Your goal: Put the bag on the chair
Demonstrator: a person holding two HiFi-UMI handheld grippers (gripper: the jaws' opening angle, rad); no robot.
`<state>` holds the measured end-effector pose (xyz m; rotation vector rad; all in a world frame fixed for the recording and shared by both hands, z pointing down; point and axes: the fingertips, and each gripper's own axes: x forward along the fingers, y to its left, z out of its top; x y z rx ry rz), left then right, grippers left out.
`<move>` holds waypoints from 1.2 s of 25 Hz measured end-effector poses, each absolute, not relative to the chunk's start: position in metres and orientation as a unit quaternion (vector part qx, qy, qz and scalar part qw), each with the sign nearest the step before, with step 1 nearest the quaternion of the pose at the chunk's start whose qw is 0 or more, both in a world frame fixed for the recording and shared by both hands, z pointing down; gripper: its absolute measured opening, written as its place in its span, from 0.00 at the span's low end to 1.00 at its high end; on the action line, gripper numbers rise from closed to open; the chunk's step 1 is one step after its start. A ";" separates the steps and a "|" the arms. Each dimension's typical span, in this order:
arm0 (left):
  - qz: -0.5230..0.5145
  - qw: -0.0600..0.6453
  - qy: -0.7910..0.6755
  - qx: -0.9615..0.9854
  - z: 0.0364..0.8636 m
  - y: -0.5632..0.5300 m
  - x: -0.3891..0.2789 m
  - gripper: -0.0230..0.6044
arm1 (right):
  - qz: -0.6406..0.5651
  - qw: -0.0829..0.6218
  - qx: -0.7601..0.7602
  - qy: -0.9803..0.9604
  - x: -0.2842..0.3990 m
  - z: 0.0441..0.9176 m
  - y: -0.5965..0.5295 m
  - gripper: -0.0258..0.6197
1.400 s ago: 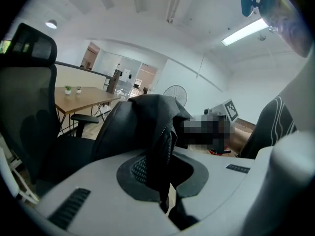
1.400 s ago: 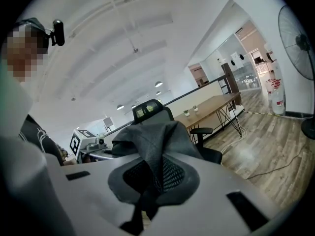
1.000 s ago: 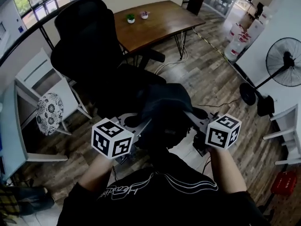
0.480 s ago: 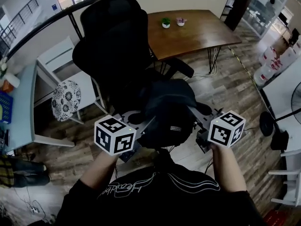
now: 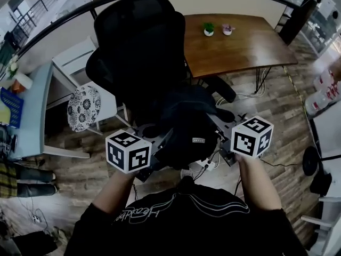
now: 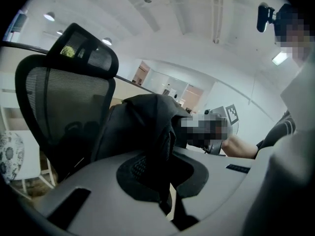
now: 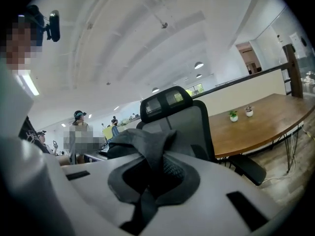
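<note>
A black bag hangs in the air between my two grippers, just in front of the black mesh office chair. My left gripper is shut on the bag's left side. In the left gripper view, folds of the bag rise from the closed jaws of that left gripper, with the chair behind. My right gripper is shut on the bag's right side. The right gripper view shows my right gripper pinching a dark strap of the bag. The chair's seat is mostly hidden under the bag.
A wooden table with two small potted plants stands behind the chair. At left are a white chair with a patterned cushion and a light blue desk. Cables and a power strip lie on the floor.
The view has swung so the chair now sits nearer and more central. The bag, still gripped on both sides, has come closer to the chair's seat.
</note>
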<state>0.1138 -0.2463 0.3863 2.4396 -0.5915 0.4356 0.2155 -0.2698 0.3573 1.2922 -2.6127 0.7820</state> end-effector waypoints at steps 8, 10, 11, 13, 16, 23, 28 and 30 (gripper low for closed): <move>0.167 0.294 -0.299 0.893 0.412 -0.305 0.110 0.09 | 0.263 0.068 0.386 -0.881 0.212 0.382 -0.332 0.05; 0.172 0.294 -0.324 0.883 0.424 -0.322 0.107 0.09 | 0.263 0.081 0.383 -0.882 0.208 0.396 -0.350 0.05; 0.175 0.295 -0.335 0.877 0.430 -0.330 0.105 0.09 | 0.264 0.088 0.380 -0.882 0.205 0.404 -0.359 0.05; 0.188 0.294 -0.355 0.867 0.443 -0.345 0.101 0.09 | 0.267 0.100 0.373 -0.883 0.201 0.418 -0.376 0.05; 0.211 0.287 -0.378 0.855 0.461 -0.362 0.097 0.09 | 0.275 0.115 0.360 -0.884 0.195 0.438 -0.398 0.05; 0.220 0.291 -0.395 0.843 0.509 -0.391 0.086 0.09 | 0.281 0.145 0.343 -0.885 0.183 0.487 -0.432 0.05; 0.243 0.293 -0.419 0.824 0.549 -0.400 0.077 0.09 | 0.294 0.166 0.341 -0.877 0.173 0.527 -0.443 0.05; 0.250 0.292 -0.424 0.820 0.560 -0.403 0.074 0.09 | 0.289 0.174 0.339 -0.878 0.169 0.539 -0.447 0.05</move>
